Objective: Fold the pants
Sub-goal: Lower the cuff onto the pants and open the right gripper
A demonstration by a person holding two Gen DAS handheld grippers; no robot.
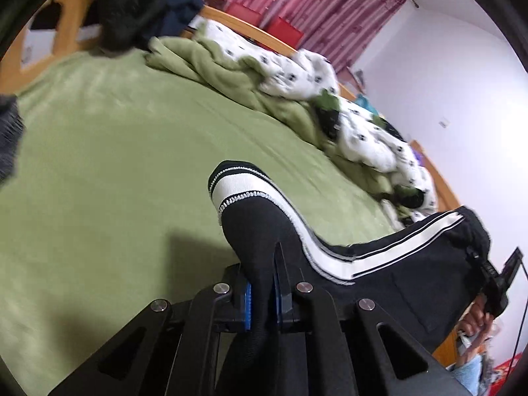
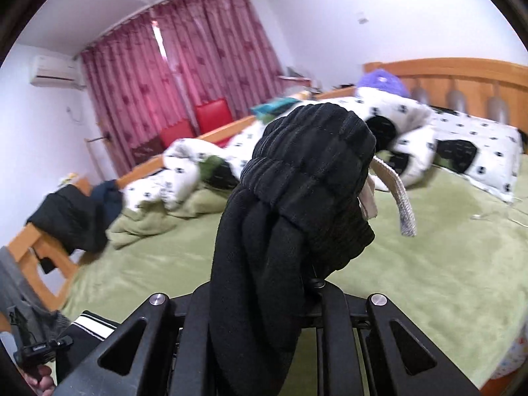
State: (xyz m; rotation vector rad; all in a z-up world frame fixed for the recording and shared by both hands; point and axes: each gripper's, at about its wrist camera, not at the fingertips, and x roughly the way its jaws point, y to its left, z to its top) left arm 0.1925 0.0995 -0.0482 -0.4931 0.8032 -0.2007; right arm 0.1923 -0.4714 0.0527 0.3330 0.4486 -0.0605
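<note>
The pants are black with white side stripes. My left gripper is shut on the striped cuff end and holds it up over the green bed. The pants stretch right to my right gripper, held in a hand. In the right wrist view my right gripper is shut on the bunched black ribbed waistband. A grey-white drawstring hangs from it. The left gripper and a striped cuff show at the lower left.
The green bedsheet spreads below both grippers. A rumpled white spotted duvet and green blanket lie along the far side. Dark clothes hang over the wooden footboard. A wooden headboard, red curtains and red chairs stand beyond.
</note>
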